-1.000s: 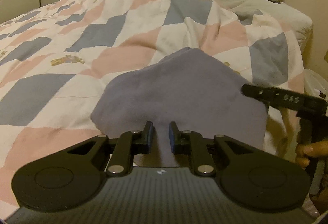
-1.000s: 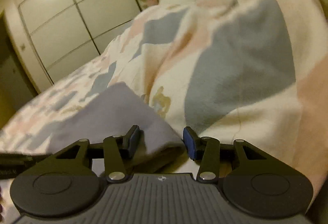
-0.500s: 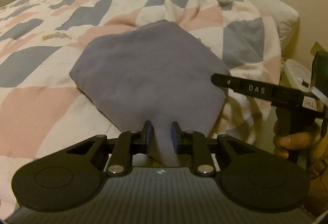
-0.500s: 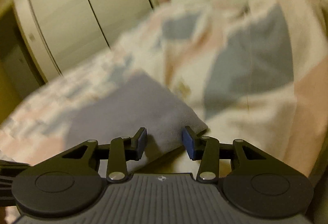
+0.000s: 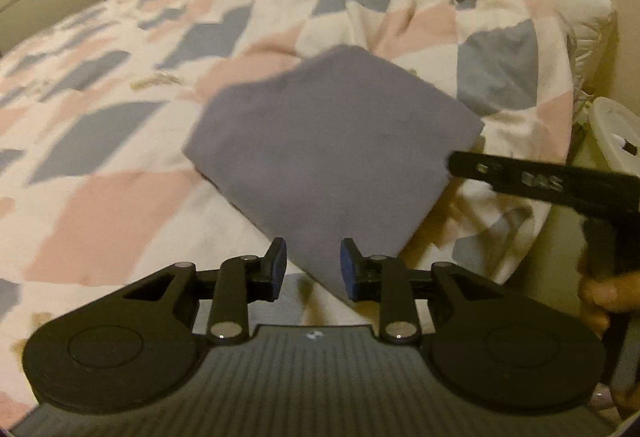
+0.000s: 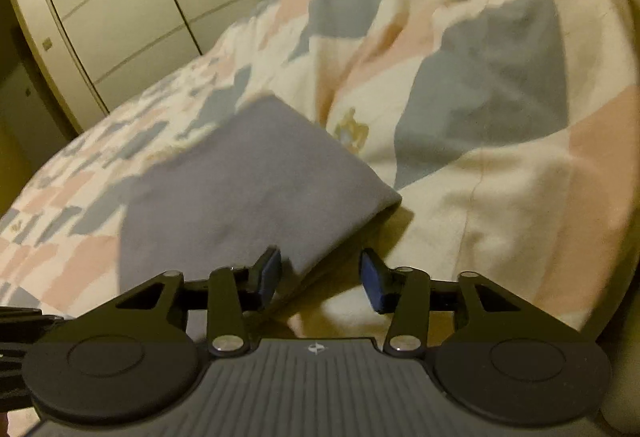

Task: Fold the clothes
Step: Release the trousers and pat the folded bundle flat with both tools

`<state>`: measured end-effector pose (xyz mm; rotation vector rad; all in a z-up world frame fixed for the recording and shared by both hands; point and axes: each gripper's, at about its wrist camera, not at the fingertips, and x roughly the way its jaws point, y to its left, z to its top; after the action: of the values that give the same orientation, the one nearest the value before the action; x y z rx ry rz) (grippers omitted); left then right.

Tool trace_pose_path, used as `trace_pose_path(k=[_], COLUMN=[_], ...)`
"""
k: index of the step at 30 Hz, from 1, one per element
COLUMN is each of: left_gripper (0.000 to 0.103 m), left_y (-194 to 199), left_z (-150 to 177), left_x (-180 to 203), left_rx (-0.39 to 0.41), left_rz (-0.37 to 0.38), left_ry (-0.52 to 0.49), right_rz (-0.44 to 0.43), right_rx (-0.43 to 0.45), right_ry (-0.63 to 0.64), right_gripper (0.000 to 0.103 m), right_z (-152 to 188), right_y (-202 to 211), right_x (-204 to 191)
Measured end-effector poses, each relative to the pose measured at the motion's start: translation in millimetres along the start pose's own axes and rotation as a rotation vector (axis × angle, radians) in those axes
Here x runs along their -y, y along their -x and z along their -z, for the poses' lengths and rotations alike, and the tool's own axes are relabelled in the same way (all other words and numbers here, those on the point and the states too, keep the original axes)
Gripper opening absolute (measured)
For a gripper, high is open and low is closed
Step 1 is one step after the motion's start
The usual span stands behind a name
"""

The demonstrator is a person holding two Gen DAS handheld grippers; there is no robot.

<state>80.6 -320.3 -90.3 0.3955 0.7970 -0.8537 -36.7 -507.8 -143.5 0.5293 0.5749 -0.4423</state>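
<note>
Left wrist view: the purple cloth lies as a flat, neat packet on the bed, one corner between the parted fingers of the left tool — gripping nothing.

Right wrist view: the right tool gapes beside its edge — square the corners gently.

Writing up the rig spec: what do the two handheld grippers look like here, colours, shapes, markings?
Both match: the left gripper and right gripper have black linkage arms with silver pivot pins, two round black discs, a ribbed grey body with a small white logo, and blue pads on the fingertips. From the left camera, the right gripper's black side bar carries white lettering, blurred. No cables or sleeves visible.
</note>
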Motion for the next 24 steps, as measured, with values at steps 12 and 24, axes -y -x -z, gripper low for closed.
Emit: trace_pose_path(k=[12,24], left_gripper=[0.039,0.053], left_y=[73,131], left_z=[13,31], left_x=[7,17], left_rx=[0.079,0.156], left_rz=[-0.085,-0.112], left_ry=[0.035,0.060], right_rz=[-0.060,-0.046], right_rx=[0.089,0.156], right_ry=[-0.093,-0.050], right_gripper=[0.083,0.101], right_z=[28,36], right_y=[92,161], right_x=[-22,-49])
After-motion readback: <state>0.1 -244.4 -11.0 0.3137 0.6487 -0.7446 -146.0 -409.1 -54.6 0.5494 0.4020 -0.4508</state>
